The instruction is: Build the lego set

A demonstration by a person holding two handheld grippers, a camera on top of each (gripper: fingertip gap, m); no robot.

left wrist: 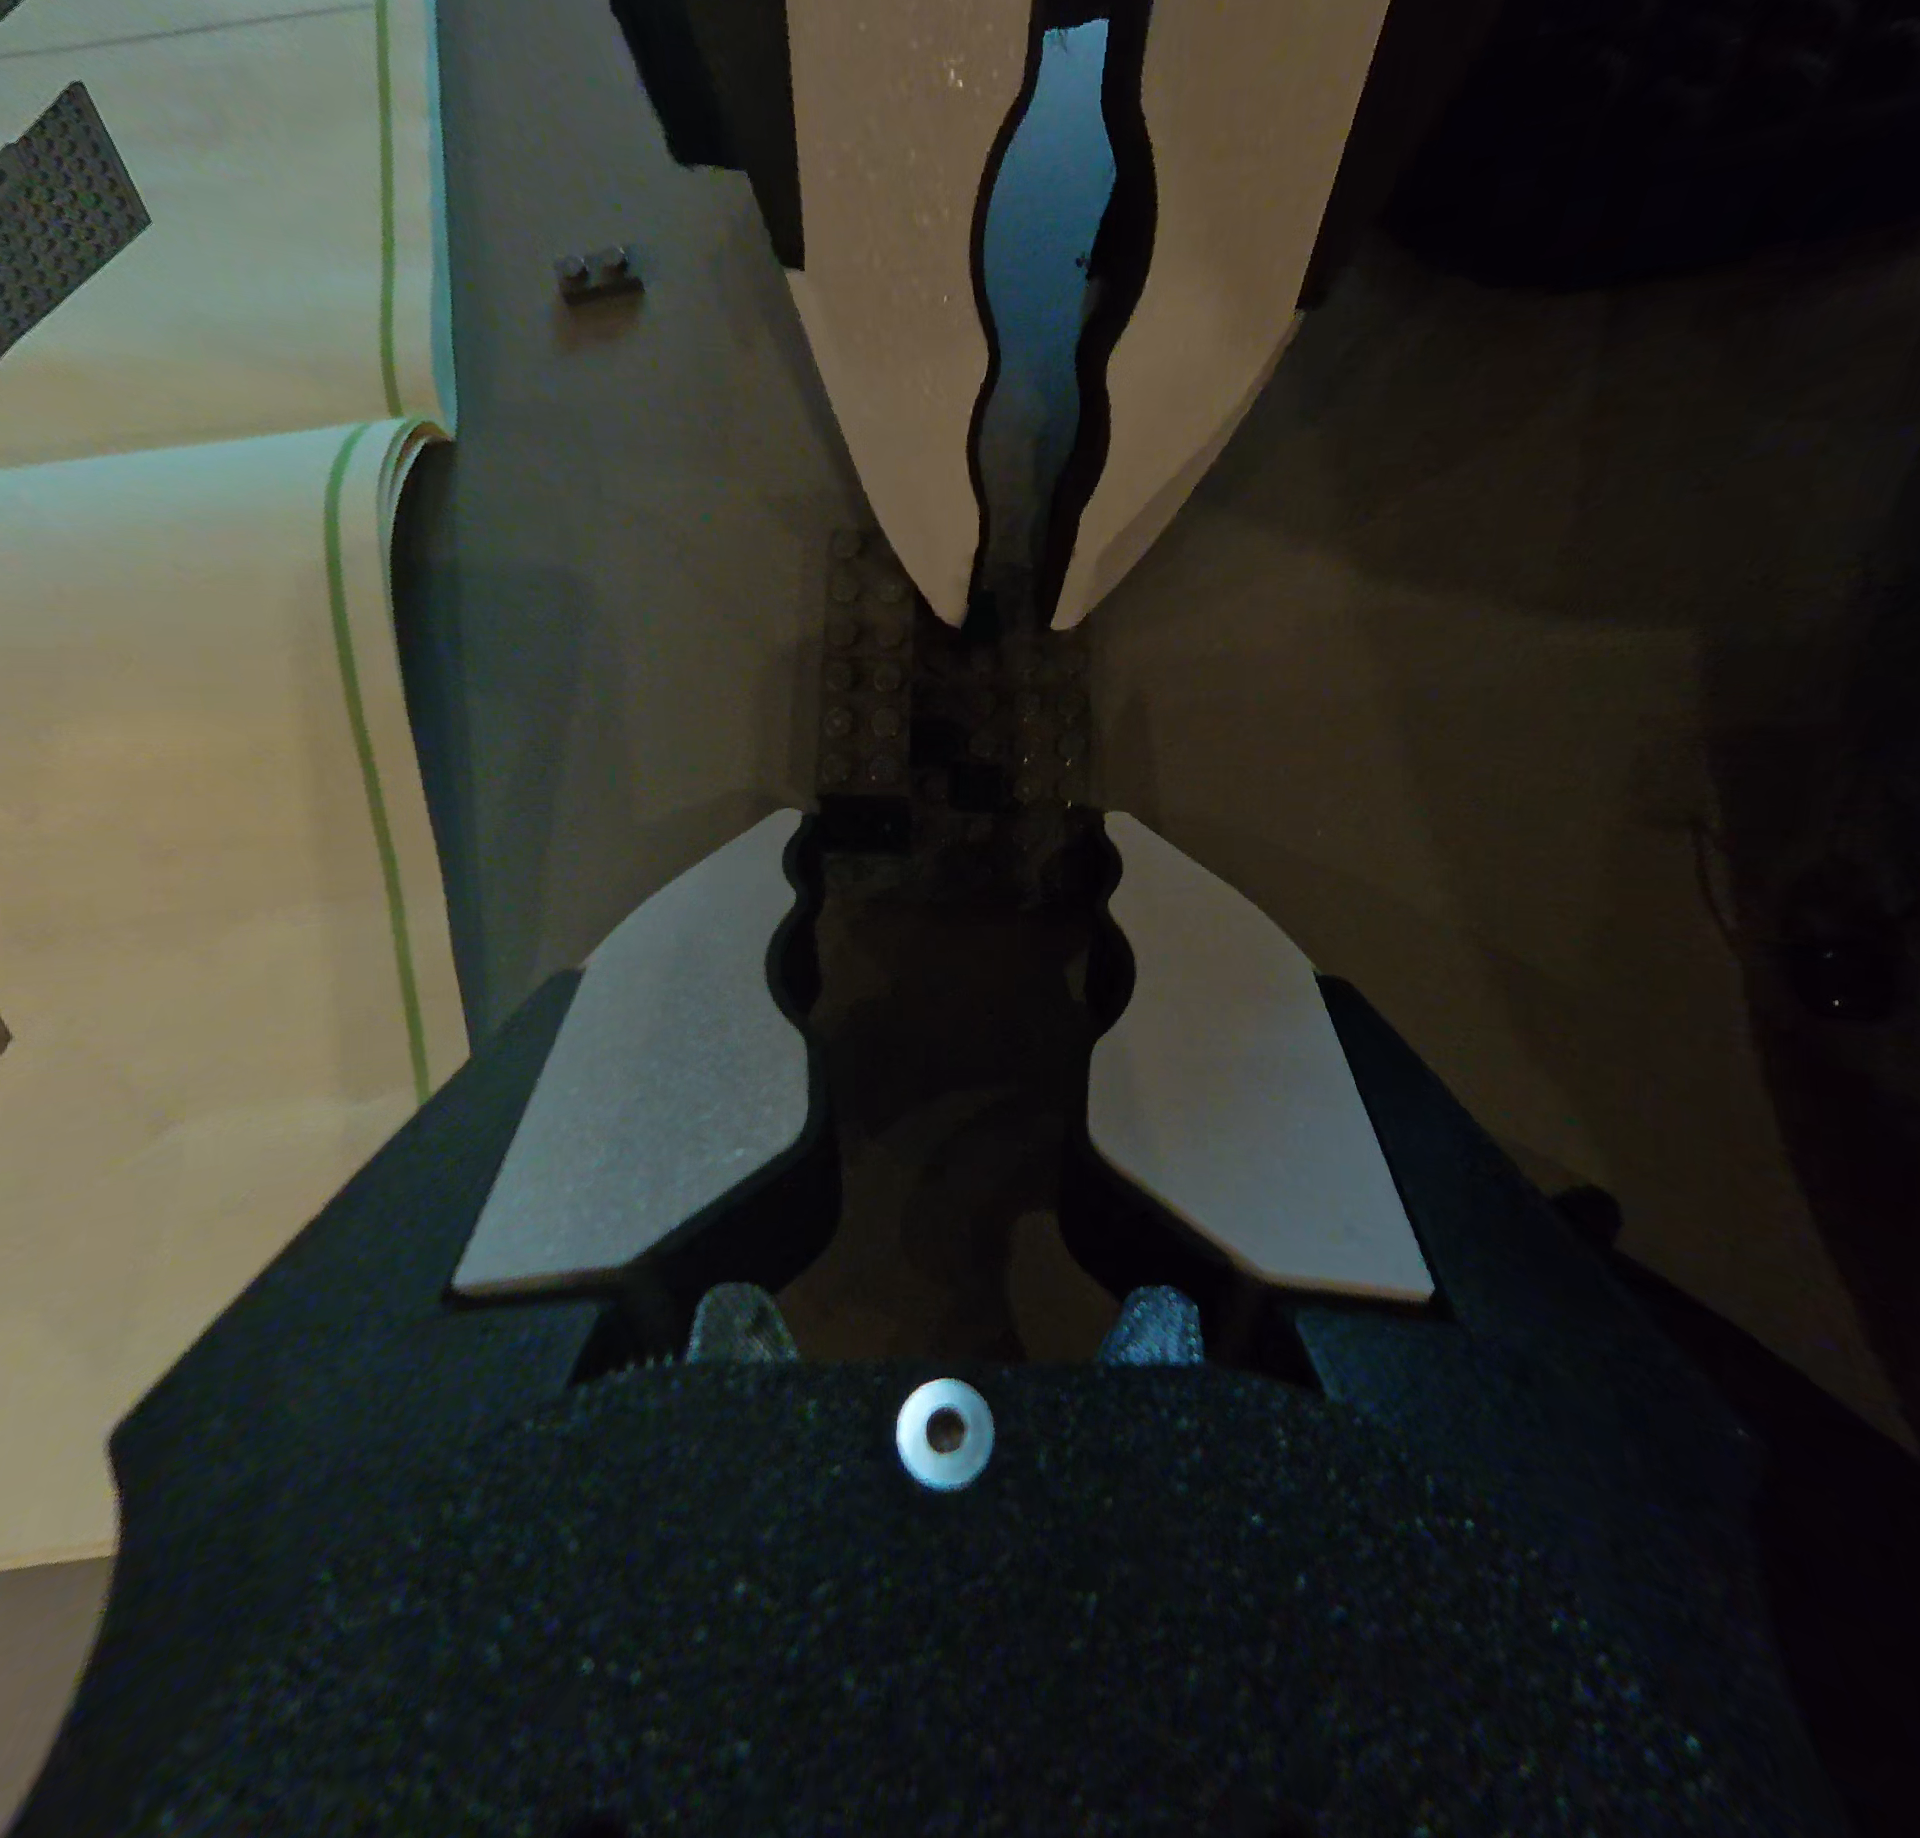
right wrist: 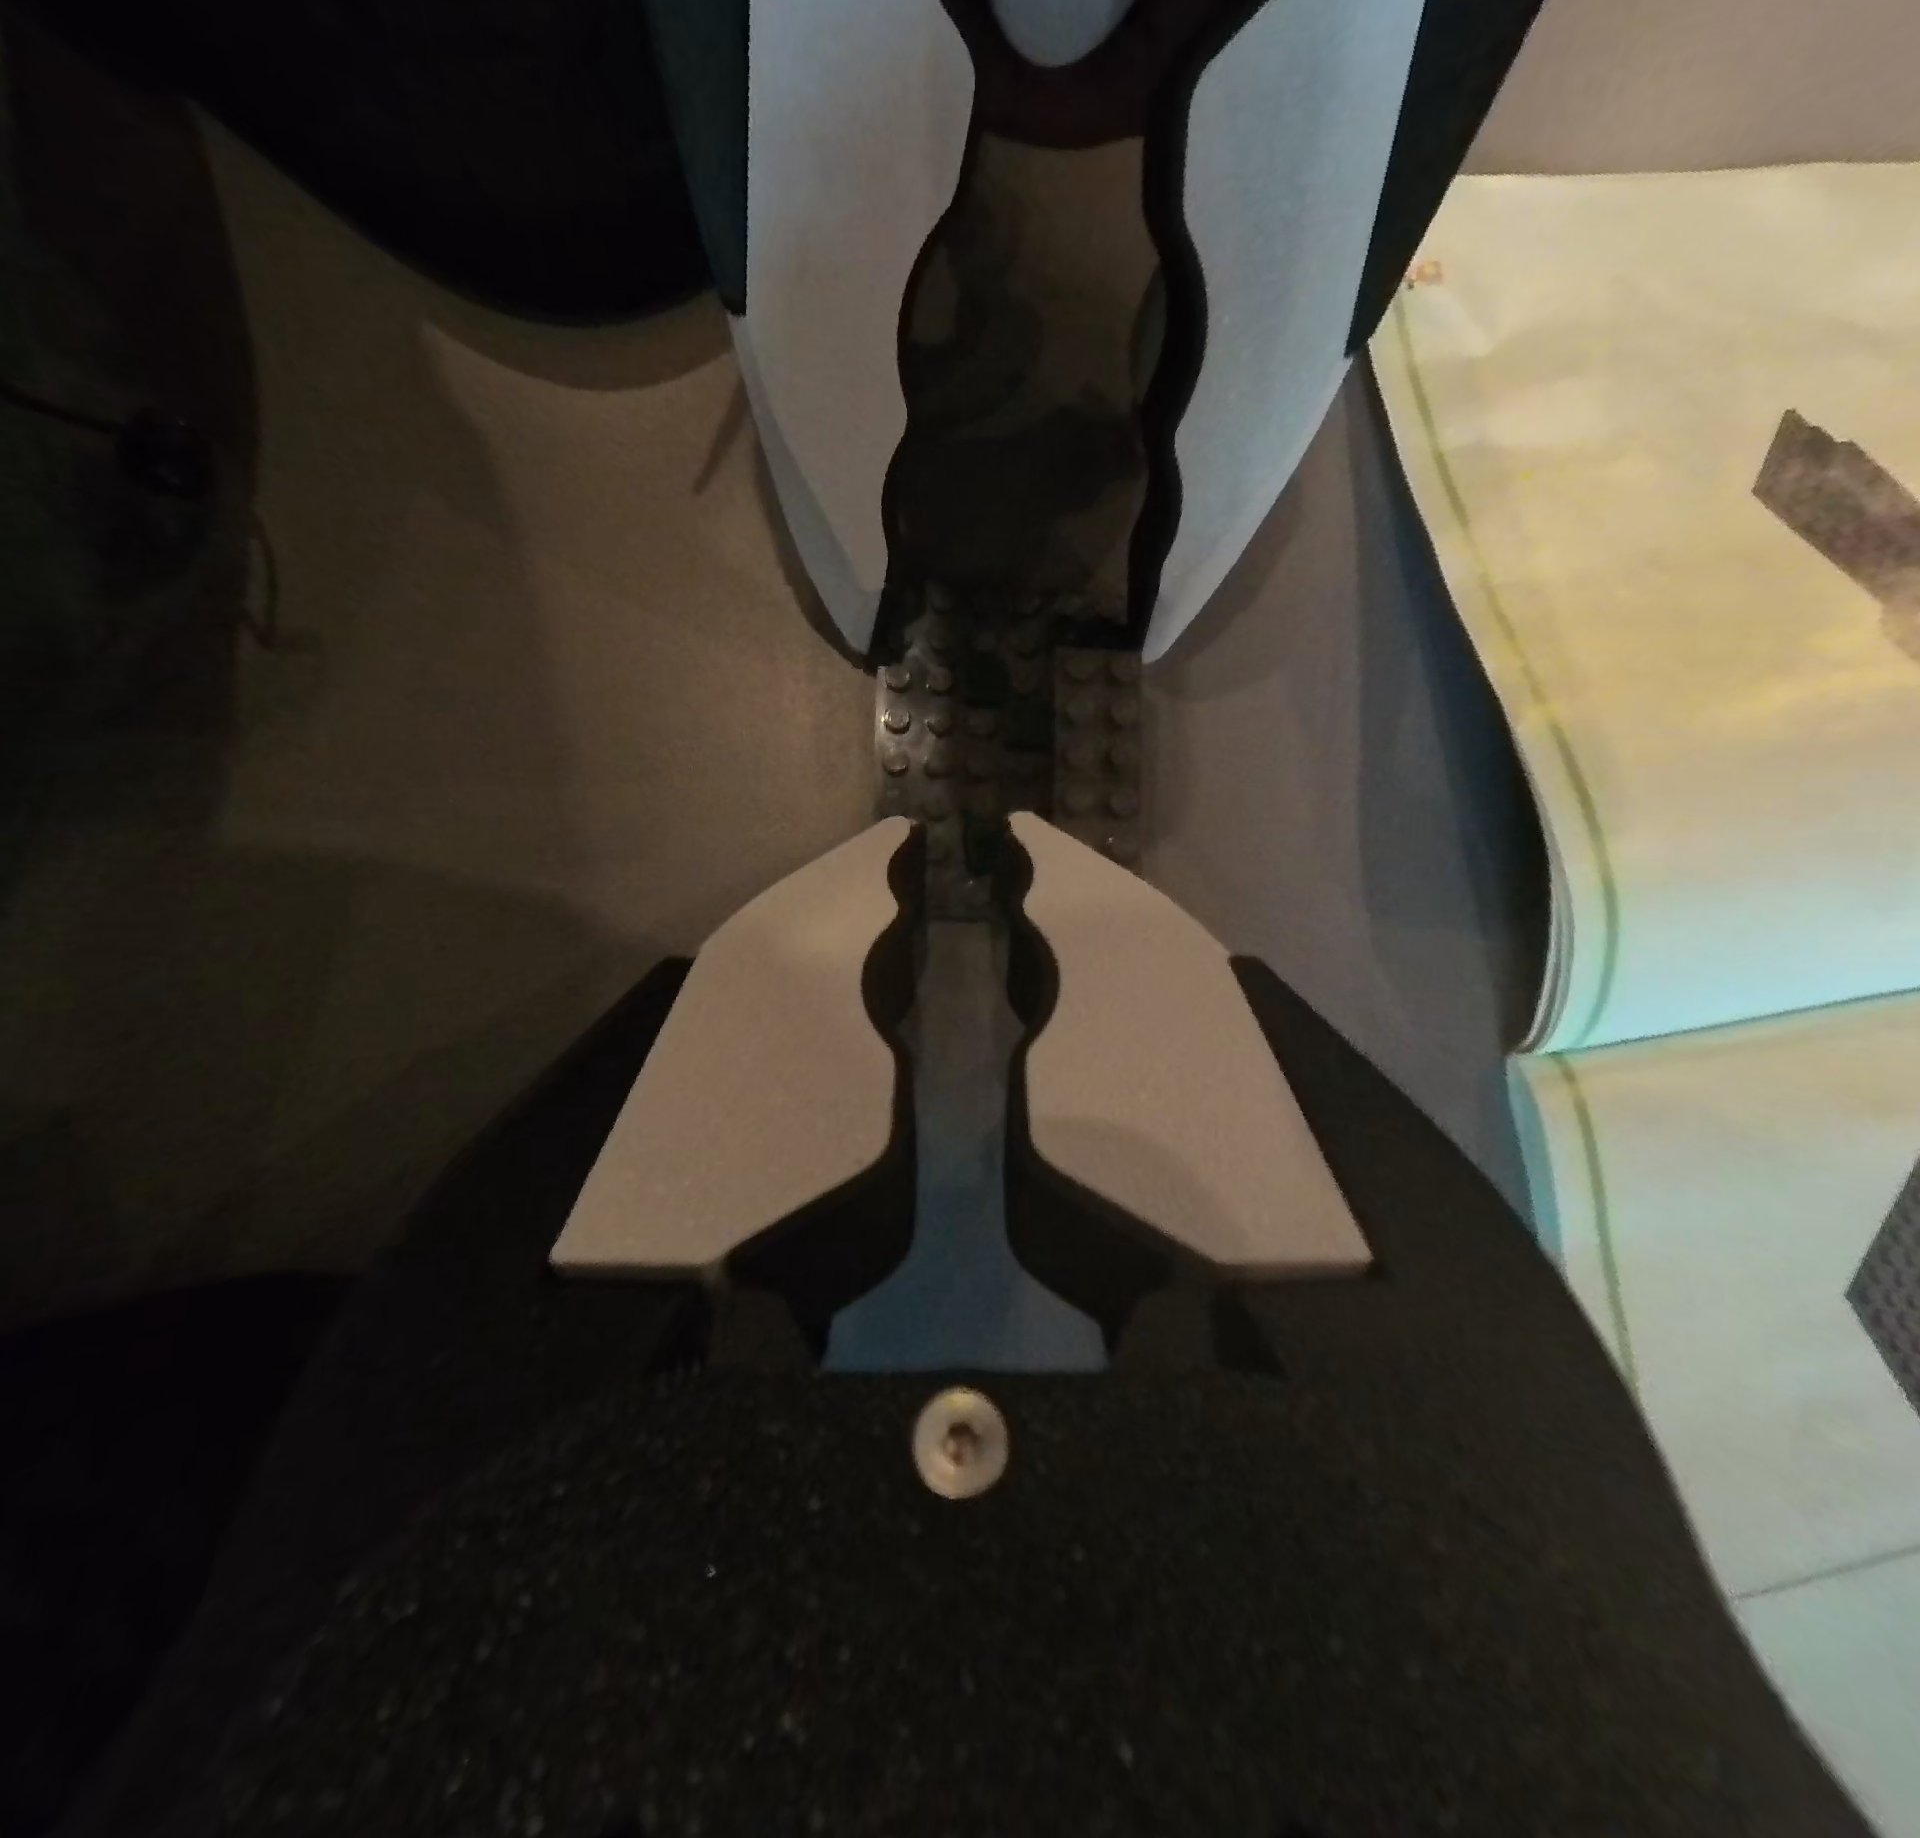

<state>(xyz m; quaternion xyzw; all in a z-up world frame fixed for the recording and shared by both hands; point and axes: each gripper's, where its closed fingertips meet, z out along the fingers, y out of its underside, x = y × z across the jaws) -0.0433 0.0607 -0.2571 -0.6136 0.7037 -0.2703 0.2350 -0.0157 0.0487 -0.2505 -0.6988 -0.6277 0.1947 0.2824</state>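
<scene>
A dark grey studded lego assembly (left wrist: 862,687) lies flat on the grey table between my two grippers, which face each other. My left gripper (left wrist: 956,817) straddles its full width, with the pale fingers against its two sides. In the right wrist view the assembly (right wrist: 1101,739) shows a lighter grey strip along its right side. My right gripper (right wrist: 961,824) comes from the opposite end, its fingers nearly together on a narrow dark piece (right wrist: 961,869) at the assembly's edge. The right gripper also shows in the left wrist view (left wrist: 1008,619), and the left gripper in the right wrist view (right wrist: 1008,650).
An open instruction booklet (left wrist: 208,697) lies to the left of the left gripper; it also shows in the right wrist view (right wrist: 1714,645). A small grey brick (left wrist: 597,271) lies loose on the table (left wrist: 623,541) near the booklet. A dark shape (left wrist: 1662,74) fills the far right. Only a small space, under 4 cm, lies between the two pairs of fingers.
</scene>
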